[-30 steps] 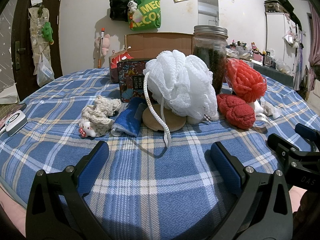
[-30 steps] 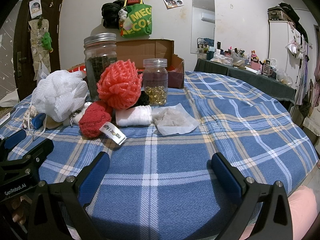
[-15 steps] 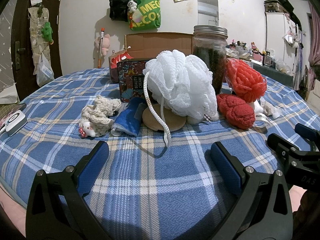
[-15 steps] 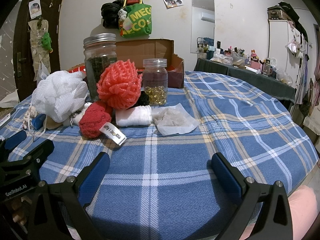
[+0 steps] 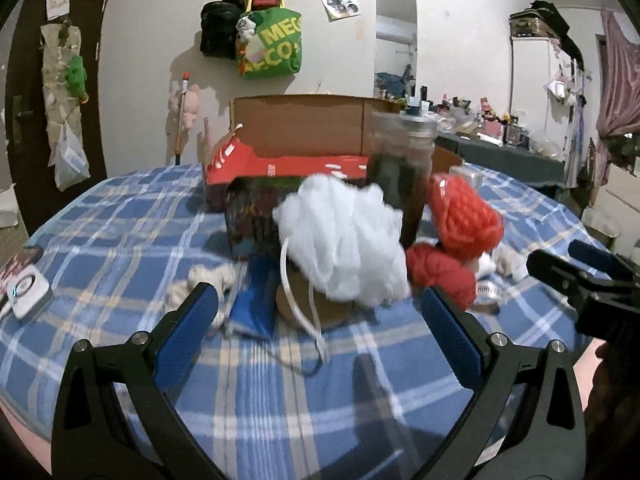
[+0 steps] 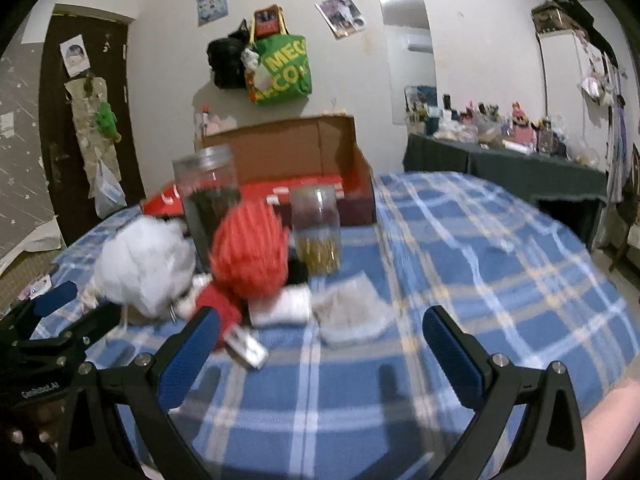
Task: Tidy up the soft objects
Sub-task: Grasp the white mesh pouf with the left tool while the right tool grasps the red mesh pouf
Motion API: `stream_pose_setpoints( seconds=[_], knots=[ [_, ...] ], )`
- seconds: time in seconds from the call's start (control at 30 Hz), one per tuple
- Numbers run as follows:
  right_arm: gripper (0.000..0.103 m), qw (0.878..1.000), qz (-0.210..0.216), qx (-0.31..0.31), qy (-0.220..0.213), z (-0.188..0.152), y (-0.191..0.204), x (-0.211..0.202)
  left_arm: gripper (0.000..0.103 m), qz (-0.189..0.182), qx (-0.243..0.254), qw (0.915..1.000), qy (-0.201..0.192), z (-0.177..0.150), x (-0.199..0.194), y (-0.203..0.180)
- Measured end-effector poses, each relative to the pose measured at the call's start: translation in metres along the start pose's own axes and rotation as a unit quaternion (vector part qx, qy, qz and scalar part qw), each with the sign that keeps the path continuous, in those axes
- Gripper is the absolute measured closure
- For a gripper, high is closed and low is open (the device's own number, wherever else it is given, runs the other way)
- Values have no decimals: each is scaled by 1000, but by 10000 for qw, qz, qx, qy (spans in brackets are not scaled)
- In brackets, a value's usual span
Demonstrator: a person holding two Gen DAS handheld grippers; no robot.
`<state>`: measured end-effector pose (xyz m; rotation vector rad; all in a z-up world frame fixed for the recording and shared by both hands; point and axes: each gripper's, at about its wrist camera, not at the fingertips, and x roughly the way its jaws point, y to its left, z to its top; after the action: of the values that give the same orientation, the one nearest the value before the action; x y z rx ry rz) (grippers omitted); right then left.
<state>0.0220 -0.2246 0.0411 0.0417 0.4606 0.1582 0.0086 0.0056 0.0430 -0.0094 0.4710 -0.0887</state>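
White bath pouf (image 5: 344, 240) beside red pouf (image 5: 466, 216) on tabletop (image 5: 120, 216); left claw (image 5: 316, 328) and right claw (image 6: 320, 344) spread apart, empty.

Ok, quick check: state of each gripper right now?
Left gripper: open, holding nothing, above the plaid cloth.
Right gripper: open, holding nothing.

We see a woven plaid cloth (image 5: 120, 216) over the bed, a frothy white mesh puff (image 5: 344, 236), a coarse red knit ball (image 5: 466, 216), a glossy glass jar (image 6: 208, 200) with a metal lid, and a matt cardboard box (image 5: 304, 128).
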Motion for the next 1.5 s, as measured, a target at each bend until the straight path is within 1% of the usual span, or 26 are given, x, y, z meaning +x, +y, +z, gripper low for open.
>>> stream_pose_setpoints(
  seconds=[0.17,0.27,0.33,0.57,0.63,0.67,0.7,0.73,0.77,0.8,0.83,0.87,0.9,0.97,1.03,1.1,1.23,1.5],
  knots=[
    [0,9996,110,-238,-73,25,8,11,0,-221,55,9997,16,21,7,3],
    [0,9992,306,-243,-12,36,10,23,0,-345,36,9993,117,31,14,7],
    [0,9988,390,-289,44,42,12,31,0,-400,42,9991,160,37,19,9],
    [0,9963,587,-587,235,49,21,53,0,-629,332,9968,376,49,39,6],
    [3,9953,635,-662,297,48,25,58,1,-692,381,9957,478,50,45,4],
    [7,9946,668,-702,358,48,26,61,5,-699,409,9953,532,50,48,3],
    [13,9940,704,-728,420,47,27,64,14,-706,432,9949,579,50,51,2],
    [16,9926,795,-756,521,46,29,68,20,-723,450,9944,629,49,54,2],
    [28,9914,869,-767,603,46,29,71,31,-739,468,9939,672,48,56,1],
    [46,9903,948,-774,666,45,29,72,34,-754,482,9933,728,47,59,0],
    [55,9889,1046,-773,723,44,30,73,37,-795,493,9923,814,46,62,-1],
    [58,9875,1139,-752,782,43,30,73,41,-849,488,9910,917,44,65,-1],
    [62,9877,1144,-756,753,41,31,71,44,-883,451,9905,955,43,67,-1],
    [64,9886,1139,-775,600,40,30,63,48,-950,426,9905,896,43,63,-1],
    [64,9891,1151,-775,484,41,31,55,50,-922,484,9912,814,43,58,-2],
    [65,9901,1066,-835,369,43,33,50,52,-922,500,9915,764,44,55,-2],
    [65,9911,1026,-813,256,47,33,41,53,-901,517,9924,661,45,45,-2],
    [65,9924,971,-759,4,59,29,28,53,-874,448,9942,438,58,30,7]
  ],
)
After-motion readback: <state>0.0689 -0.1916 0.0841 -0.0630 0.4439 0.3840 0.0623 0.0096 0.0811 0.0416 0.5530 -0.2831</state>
